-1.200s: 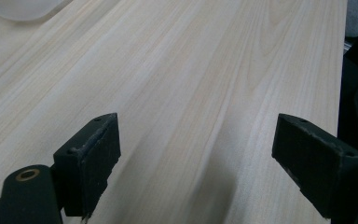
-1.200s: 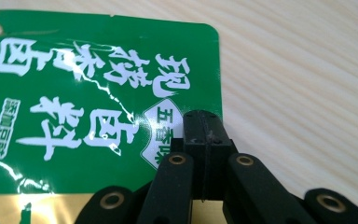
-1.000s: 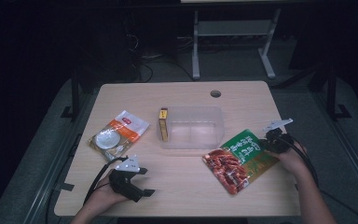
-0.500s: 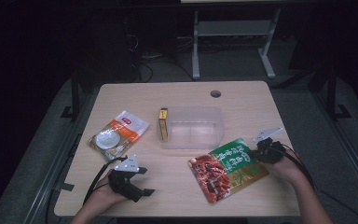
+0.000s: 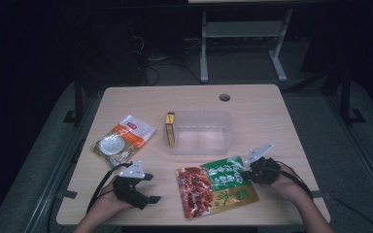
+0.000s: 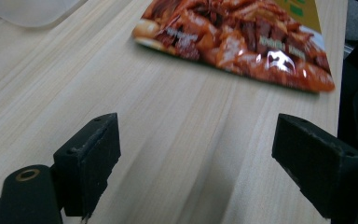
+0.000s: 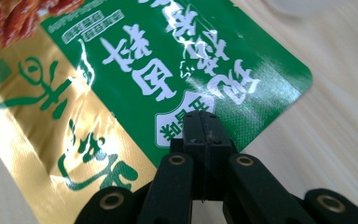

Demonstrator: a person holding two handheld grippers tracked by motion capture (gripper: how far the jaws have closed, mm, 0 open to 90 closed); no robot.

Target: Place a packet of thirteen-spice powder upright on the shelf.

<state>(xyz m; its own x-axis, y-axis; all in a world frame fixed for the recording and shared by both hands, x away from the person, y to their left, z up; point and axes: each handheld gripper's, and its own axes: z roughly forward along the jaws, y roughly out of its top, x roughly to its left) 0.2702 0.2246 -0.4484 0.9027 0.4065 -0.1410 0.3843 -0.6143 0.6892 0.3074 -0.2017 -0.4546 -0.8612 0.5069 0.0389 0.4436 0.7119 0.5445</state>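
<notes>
Two grippers on my high view: the right gripper (image 5: 247,173) has dragged the green-and-red snack pouch (image 5: 216,190) toward the surface's (image 5: 272,121) near edge. My left gripper (image 6: 196,163) view shows jaws spread wide, grasping nothing. My right gripper view: jaws clenched on the pouch's glossy green edge.

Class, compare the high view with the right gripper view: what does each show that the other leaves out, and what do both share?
High view alone: the clear plastic tub with a yellow box against its left end, the orange-and-white packet, and the left gripper, jaws apart, resting on the table. Right gripper view alone: close detail of the white lettering on the green panel and the jaws pressed together on the packet's edge. Both: the green-and-gold snack packet flat on the wooden table, with the right gripper at its green end.
</notes>
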